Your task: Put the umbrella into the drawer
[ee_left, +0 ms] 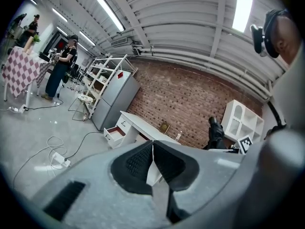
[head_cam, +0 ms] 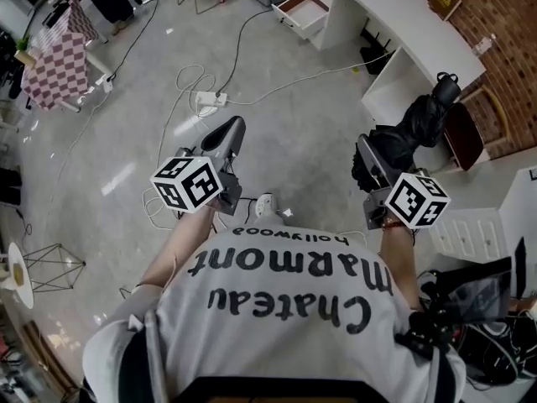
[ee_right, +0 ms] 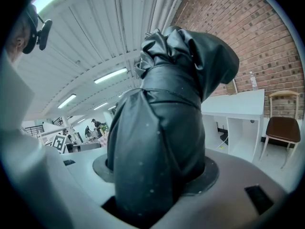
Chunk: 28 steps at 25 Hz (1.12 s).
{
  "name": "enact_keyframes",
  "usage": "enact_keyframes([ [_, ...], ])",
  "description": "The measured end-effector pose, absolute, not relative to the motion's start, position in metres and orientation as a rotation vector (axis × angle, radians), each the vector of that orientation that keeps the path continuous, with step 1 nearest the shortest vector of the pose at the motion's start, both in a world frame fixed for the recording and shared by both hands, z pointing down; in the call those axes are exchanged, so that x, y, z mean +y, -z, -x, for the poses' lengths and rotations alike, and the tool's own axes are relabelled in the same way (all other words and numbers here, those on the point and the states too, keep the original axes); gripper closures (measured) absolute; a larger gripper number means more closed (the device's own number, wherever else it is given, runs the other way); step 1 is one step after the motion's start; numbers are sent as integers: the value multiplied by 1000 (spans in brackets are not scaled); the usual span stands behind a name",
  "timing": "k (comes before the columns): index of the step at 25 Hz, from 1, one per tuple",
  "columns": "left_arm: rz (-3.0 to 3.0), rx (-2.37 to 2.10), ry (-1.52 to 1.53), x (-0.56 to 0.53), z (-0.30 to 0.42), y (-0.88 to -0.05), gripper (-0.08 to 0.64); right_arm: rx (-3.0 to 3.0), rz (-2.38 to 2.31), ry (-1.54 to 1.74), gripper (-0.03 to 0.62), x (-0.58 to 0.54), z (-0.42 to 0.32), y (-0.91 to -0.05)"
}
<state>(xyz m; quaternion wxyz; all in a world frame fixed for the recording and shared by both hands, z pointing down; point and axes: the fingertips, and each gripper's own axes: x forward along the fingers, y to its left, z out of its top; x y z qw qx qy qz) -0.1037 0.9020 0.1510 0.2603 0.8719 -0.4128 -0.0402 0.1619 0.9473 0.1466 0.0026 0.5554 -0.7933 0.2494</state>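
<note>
Right gripper [head_cam: 375, 162] grips the folded black umbrella [head_cam: 424, 117]. Left gripper [head_cam: 226, 141] jaws sit pressed together, empty. Drawer [head_cam: 300, 8] stands open at the white desk's [head_cam: 403, 15] left end.

Both arms forward, left claw [head_cam: 232, 133] closed and empty, right claw [head_cam: 375, 164] clamped on the umbrella [head_cam: 424, 117]

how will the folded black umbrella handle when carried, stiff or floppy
The umbrella is probably fairly stiff: it stands straight out of the right hand-held gripper without drooping. Its fabric looks loose and wrinkled, so the outer layer may squash or shift. The smooth sheen suggests it could slip.
</note>
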Motion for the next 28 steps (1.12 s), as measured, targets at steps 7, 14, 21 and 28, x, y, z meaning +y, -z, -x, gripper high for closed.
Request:
enact_keyframes([
  [7, -2422, -1066, 121, 816, 126, -120, 537, -2490, -1770, -735, 321, 876, -129, -121],
  [14, -2431, -1073, 161, 774, 140, -121, 537, -2510, -1753, -675, 321, 824, -116, -114],
  [21, -2400, -1074, 119, 752, 153, -136, 540, -2503, -1699, -644, 321, 786, -108, -124],
  [28, -2364, -1121, 149, 708, 161, -137, 545, -2536, -1662, -673, 321, 735, -109, -133],
])
